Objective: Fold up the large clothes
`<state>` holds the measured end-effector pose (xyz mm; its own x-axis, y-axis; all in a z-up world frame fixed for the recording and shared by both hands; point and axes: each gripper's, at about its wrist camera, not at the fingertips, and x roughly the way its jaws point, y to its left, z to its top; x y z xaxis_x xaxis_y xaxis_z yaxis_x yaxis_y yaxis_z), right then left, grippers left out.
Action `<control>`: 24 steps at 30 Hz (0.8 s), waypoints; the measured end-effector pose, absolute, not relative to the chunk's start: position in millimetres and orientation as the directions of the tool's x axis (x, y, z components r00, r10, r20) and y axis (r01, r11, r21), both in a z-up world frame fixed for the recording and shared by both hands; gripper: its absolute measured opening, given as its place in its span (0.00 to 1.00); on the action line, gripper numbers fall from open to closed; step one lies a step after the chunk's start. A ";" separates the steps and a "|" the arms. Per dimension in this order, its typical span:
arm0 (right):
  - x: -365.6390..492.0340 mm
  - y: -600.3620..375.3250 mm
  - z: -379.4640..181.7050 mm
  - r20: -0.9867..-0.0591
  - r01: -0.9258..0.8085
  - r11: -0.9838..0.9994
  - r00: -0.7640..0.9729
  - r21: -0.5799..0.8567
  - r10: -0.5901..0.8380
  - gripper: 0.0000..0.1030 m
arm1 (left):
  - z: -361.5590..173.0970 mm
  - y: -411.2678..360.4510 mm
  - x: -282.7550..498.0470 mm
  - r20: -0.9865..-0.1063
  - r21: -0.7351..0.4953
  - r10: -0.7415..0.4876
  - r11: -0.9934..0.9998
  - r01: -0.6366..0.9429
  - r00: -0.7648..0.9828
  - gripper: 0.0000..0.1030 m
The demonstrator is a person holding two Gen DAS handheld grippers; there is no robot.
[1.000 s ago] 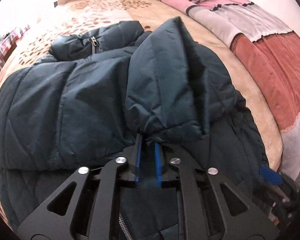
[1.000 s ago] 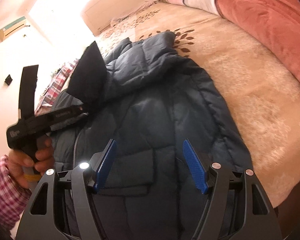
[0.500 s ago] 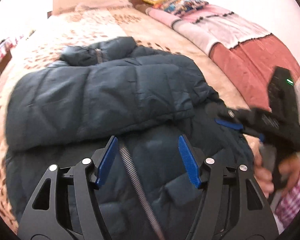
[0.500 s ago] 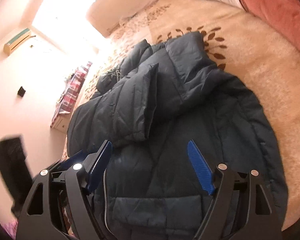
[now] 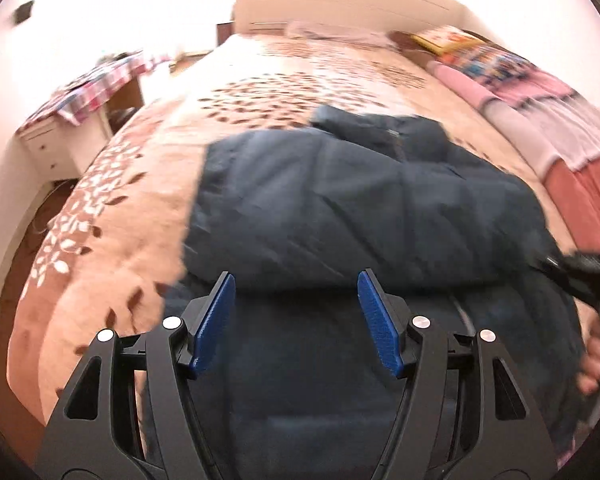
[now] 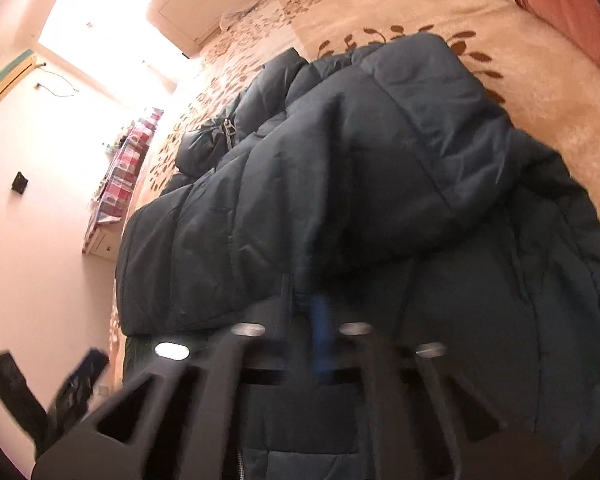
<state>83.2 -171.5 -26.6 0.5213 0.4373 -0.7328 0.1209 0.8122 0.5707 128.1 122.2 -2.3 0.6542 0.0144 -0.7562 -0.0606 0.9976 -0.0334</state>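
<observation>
On the beige leaf-patterned bedspread [image 5: 148, 184] lies the dark teal quilted puffer jacket [image 5: 360, 216], one sleeve already laid across its chest. The left gripper [image 5: 296, 316] hovers above the lower front with its blue-padded jaws spread wide and nothing between them. The right gripper [image 6: 320, 320] is motion-blurred; its jaws look drawn together on the folded sleeve's edge, though I cannot tell for certain. The sleeve-folding step seems in hand; the next move likely calls for smoothing that sleeve, then folding the hem upward.
</observation>
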 end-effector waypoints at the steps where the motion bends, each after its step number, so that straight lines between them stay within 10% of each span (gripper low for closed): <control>1: 81.0 -172.7 -22.7 -0.726 0.112 0.813 0.529 0.572 0.439 0.07 | -4.2 127.2 133.1 -0.758 -0.023 0.037 0.996 -0.083 0.651 0.61; 11: 57.9 -200.0 16.7 -0.644 0.053 0.802 0.629 0.595 0.436 0.06 | -18.5 139.2 166.5 -0.784 0.003 0.087 0.991 -0.136 0.614 0.61; 24: 69.1 -210.6 -46.0 -0.754 0.196 0.795 0.506 0.574 0.420 0.06 | -36.1 137.1 175.8 -0.833 0.010 0.103 0.985 -0.171 0.544 0.62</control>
<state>69.1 -210.6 -46.0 0.5058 0.4199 -0.7536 0.1962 0.7947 0.5745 175.8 137.1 -36.1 0.5437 0.1030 -0.8329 -0.1712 0.9852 0.0101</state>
